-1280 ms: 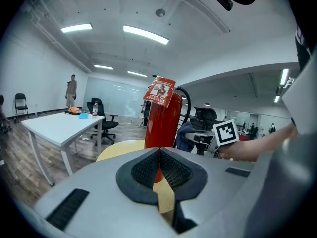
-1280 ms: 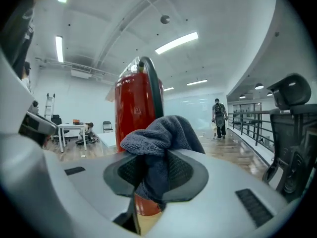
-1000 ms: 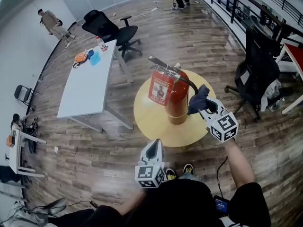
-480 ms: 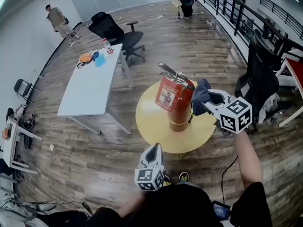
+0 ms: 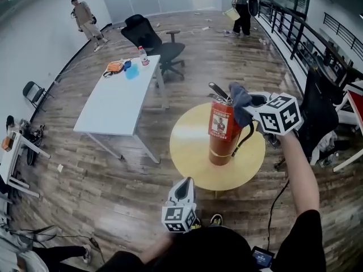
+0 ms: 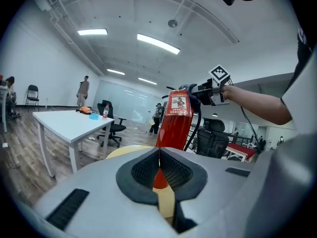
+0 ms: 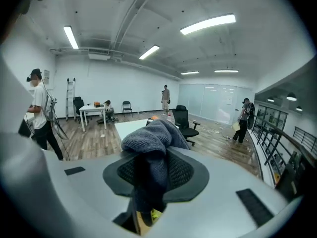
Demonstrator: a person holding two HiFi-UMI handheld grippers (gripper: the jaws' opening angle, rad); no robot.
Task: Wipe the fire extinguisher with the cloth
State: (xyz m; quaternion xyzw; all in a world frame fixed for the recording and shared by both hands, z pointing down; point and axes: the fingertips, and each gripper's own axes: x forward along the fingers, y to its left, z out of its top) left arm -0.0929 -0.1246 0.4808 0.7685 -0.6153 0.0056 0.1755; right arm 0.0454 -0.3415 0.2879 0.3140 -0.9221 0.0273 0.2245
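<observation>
A red fire extinguisher (image 5: 223,132) stands upright on a round yellow table (image 5: 190,152); it also rises red in the left gripper view (image 6: 174,120). My right gripper (image 5: 249,103) is shut on a dark blue-grey cloth (image 5: 240,102), held at the extinguisher's valve head and handle (image 5: 218,92). In the right gripper view the cloth (image 7: 152,148) bunches between the jaws and hides what lies behind. My left gripper (image 5: 182,190) hangs low near my body, jaws shut on nothing, well short of the table.
A long white table (image 5: 116,101) with a bottle (image 5: 143,55) and small items stands to the left, black office chairs (image 5: 154,41) behind it and at the right (image 5: 321,109). People stand far off (image 5: 85,17). A railing (image 5: 295,27) runs along the right.
My right gripper has risen with the cloth from the extinguisher's side up to its valve head. The head view has tilted up. The left gripper has stayed put.
</observation>
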